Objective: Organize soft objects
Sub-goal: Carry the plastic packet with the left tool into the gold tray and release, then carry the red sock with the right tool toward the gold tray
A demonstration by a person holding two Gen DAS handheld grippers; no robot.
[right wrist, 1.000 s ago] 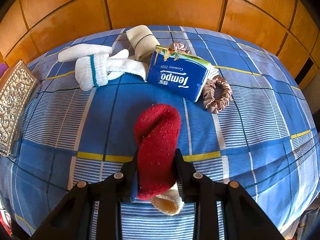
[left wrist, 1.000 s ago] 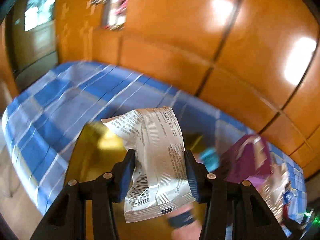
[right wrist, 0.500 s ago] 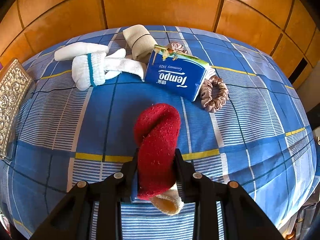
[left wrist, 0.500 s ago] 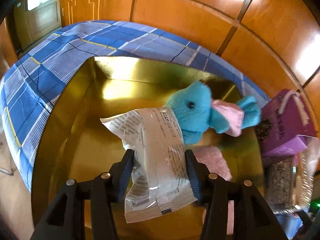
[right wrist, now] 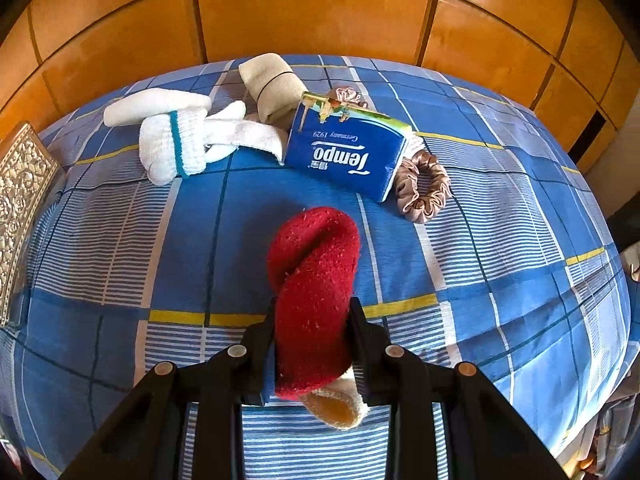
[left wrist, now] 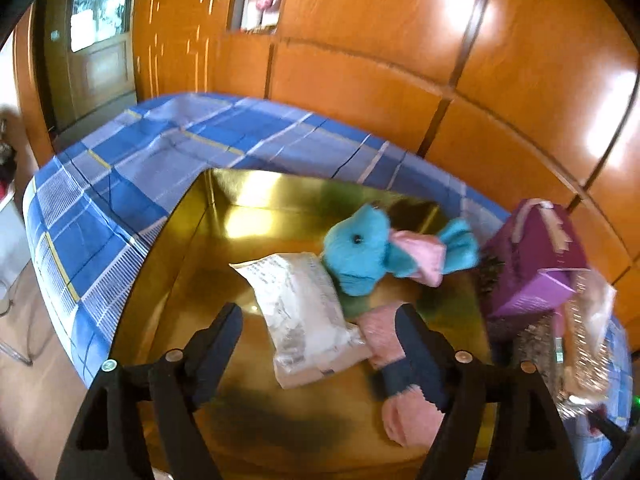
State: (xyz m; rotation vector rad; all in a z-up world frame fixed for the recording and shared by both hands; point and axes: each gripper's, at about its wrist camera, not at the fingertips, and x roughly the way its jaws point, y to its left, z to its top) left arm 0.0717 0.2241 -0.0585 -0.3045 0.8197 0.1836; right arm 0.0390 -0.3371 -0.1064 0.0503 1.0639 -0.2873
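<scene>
1. My left gripper (left wrist: 318, 322) hangs over the gold box (left wrist: 180, 248) with its jaws released, spread wide with nothing between them.
2. The white packet (left wrist: 306, 312) lies flat on the box floor, its long axis running from near my jaws away toward the far left corner.
3. A blue plush toy (left wrist: 364, 254) touches the packet's far right edge; a pink sock (left wrist: 404, 412) lies to the packet's right.
4. My right gripper (right wrist: 314, 322) has its jaws clenched on the red sock (right wrist: 314, 280), held above the blue checked cloth (right wrist: 120, 240).
5. The sock's long axis points straight ahead along the fingers, folded tip forward, cream cuff back toward me.
6. Beyond it lie white socks (right wrist: 180, 140), a Tempo tissue pack (right wrist: 344, 152) and a scrunchie (right wrist: 424, 188).
</scene>
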